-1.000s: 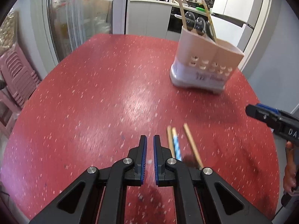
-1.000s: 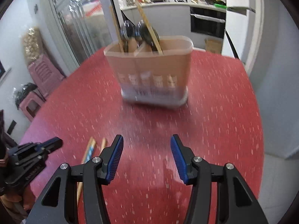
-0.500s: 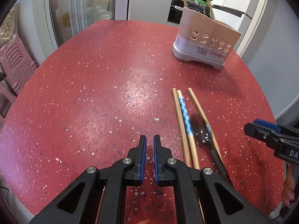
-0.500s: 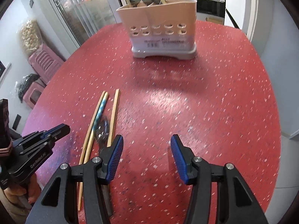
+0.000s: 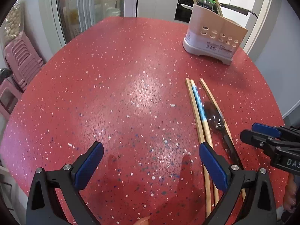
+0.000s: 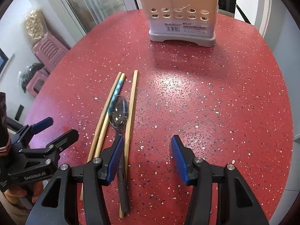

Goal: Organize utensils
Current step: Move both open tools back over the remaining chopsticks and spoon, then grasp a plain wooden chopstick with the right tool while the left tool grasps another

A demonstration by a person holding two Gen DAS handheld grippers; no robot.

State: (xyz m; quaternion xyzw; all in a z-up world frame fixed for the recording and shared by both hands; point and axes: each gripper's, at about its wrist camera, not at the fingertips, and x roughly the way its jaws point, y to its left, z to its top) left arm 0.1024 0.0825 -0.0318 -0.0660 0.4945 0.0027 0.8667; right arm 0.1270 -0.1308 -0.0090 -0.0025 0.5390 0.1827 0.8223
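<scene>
Filling most of both views, the red speckled table (image 5: pixel 121 86) carries everything, with pink plastic stools (image 5: pixel 20 60) stacked off its far left edge. At the table's far side stands the beige utensil holder (image 6: pixel 178 9) on its grey base, upright, with spoon bowls and wooden chopsticks sticking up out of its top. Well apart from it, nearer the camera, lie three loose chopsticks and a spoon, all roughly parallel and pointing toward the holder. The two left chopsticks touch along their length: a plain wooden chopstick (image 6: pixel 105 112) and a blue-patterned chopstick (image 6: pixel 115 93). The third chopstick (image 6: pixel 132 108) lies just to their right, and the clear spoon (image 6: pixel 119 113) rests between it and the pair, bowl toward the holder, dark handle toward the camera. The left tool (image 5: pixel 151 166) hovers over bare table with its fingers spread wide, holding nothing, its right finger just beside the chopsticks. The right tool (image 6: pixel 147 158) is likewise spread and empty, its left finger above the spoon's handle
</scene>
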